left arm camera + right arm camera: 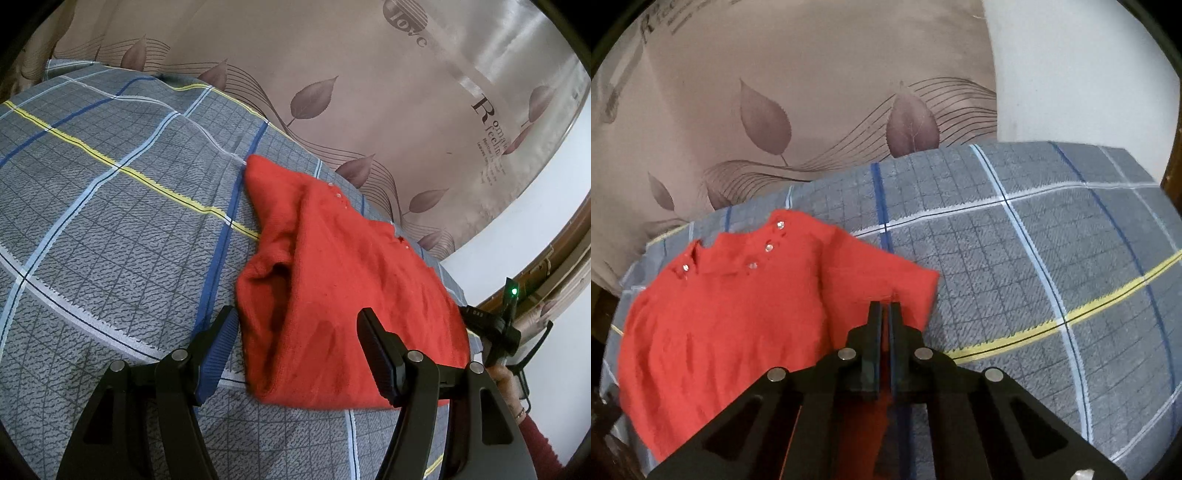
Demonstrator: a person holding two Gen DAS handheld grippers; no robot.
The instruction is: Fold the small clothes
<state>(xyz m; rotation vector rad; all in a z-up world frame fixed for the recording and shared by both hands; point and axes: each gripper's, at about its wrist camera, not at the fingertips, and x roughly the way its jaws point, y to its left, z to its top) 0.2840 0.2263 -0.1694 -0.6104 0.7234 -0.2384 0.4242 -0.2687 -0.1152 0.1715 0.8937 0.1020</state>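
A small red knit sweater [343, 280] lies on a grey plaid bed cover [110, 206]. In the left wrist view its near edge sits between my open fingers, left gripper [299, 325] just above the cloth, holding nothing. In the right wrist view the sweater [720, 317] shows its collar with small shiny studs [769, 246] at the far side. My right gripper [884, 306] is shut on the sweater's right sleeve, with red fabric pinched between the pads and lifted over the body. The right gripper also shows at the right edge of the left wrist view [495, 325].
A brown leaf-print headboard [369, 92] rises behind the bed, with a white wall [1071, 74] beside it. Plaid cover [1052, 277] stretches to the right of the sweater. A wooden frame [546, 280] curves at the far right.
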